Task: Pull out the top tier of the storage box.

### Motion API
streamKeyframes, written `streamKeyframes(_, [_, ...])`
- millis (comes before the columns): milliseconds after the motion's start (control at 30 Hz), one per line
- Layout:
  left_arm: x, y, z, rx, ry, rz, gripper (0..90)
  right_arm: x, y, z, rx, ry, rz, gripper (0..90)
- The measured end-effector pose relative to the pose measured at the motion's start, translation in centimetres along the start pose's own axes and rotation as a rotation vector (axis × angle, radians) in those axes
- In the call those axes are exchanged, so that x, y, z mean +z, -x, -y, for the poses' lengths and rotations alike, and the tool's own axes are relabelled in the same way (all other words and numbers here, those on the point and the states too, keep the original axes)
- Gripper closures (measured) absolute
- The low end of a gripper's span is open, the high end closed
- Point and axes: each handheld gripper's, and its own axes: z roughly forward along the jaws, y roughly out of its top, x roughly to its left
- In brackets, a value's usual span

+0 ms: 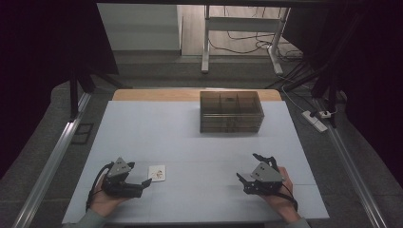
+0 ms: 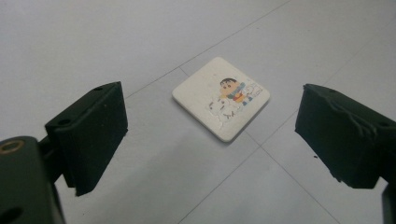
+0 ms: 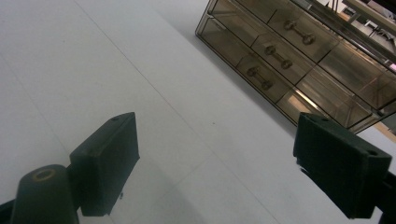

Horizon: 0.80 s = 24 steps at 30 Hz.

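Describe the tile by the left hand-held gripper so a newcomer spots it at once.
Start at the white table and go to its near left part, where the left hand-held gripper points with jaws open. Just ahead of it lies a small square tile, flat on the surface, far from the smoky drawer box. It is white with rounded corners and a cartoon boy printed on top.

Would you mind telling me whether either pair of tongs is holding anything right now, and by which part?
Nothing is held. The left tongs stand open short of the tile; the right tongs are open over the table.
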Motion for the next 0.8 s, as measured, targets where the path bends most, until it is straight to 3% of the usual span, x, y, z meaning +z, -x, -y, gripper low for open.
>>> streamKeyframes(300, [0.06, 0.00, 0.01, 0.001, -0.004, 0.002, 9.4, -0.11, 0.19, -0.03, -0.043, -0.006, 0.047, 14.4])
streamKeyframes(600, [0.11, -0.03, 0.02, -0.002, -0.005, 0.000, 9.4, -0.09, 0.08, -0.22, -0.127, -0.019, 0.099, 15.4])
streamKeyframes(800, [0.16, 0.00, 0.00, 0.000, -0.007, 0.001, 9.4, -0.07, 0.13, -0.52, -0.142, -0.011, 0.119, 15.4])
